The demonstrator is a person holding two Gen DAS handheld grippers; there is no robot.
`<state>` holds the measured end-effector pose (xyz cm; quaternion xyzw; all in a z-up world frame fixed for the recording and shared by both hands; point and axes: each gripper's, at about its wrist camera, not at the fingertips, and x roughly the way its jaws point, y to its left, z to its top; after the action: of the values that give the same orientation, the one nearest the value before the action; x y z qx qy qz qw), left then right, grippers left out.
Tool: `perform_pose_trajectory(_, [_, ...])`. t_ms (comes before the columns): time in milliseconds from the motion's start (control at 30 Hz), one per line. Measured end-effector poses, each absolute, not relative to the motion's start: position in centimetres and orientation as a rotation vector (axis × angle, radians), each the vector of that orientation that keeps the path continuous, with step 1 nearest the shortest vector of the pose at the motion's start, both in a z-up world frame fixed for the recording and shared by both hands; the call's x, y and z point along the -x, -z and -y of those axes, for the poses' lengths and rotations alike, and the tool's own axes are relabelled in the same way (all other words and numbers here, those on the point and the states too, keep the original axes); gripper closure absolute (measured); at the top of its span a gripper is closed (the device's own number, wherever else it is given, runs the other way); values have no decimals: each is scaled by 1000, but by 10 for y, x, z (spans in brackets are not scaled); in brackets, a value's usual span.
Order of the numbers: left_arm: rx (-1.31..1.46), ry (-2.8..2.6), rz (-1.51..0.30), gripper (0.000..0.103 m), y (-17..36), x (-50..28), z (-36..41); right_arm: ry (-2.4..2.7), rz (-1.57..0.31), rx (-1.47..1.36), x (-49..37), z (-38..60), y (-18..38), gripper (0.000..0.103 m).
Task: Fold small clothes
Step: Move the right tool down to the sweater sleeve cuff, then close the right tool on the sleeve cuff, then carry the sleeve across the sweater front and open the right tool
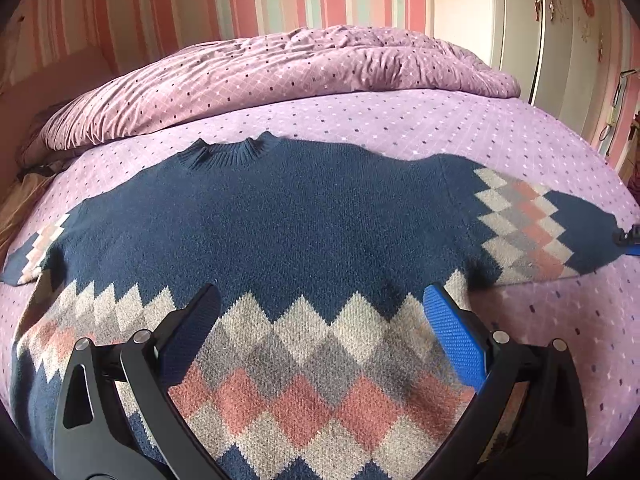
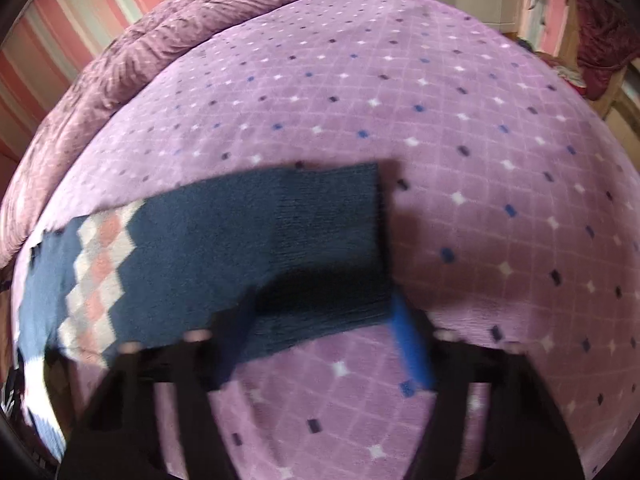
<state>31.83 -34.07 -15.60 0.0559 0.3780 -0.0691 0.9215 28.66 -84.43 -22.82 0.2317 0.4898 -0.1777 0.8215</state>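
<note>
A sweater lies flat across the bed, its right cuff just ahead of the wide-open, empty right tool; left tool open over the hem.

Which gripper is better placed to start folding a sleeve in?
Right. The right gripper is at the sleeve cuff, jaws open around its edge. The left gripper hovers open over the sweater body, away from either sleeve.

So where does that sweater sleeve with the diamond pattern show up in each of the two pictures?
Left wrist view: the sleeve lies at the right edge, stretched out flat.
Right wrist view: the same sleeve crosses the left and centre, its cuff by the right claw.
Shared landmark: the crumpled purple duvet behind.
</note>
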Motion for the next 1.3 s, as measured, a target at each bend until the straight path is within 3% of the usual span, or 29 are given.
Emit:
perform_pose_trajectory(67, [-114,142,-767,3,152,-317,340,340,-1030,-553,-284,847,230,79])
perform_pose_trajectory(267, [-120,142,-744,3,144,-317,339,331,-990,-506,-286,836,217,87])
perform_pose_trajectory(600, [-107,117,-719,3,125,-318,301,221,-856,-409,-306,778,136,88])
perform_pose_trajectory(900, [-85,75,-689,3,100,-328,237,39,-778,-340,-359,648,64,88])
perform_pose_trajectory(1300, [-75,-7,-635,3,75,-367,129,-85,-781,-207,-416,451,54,88])
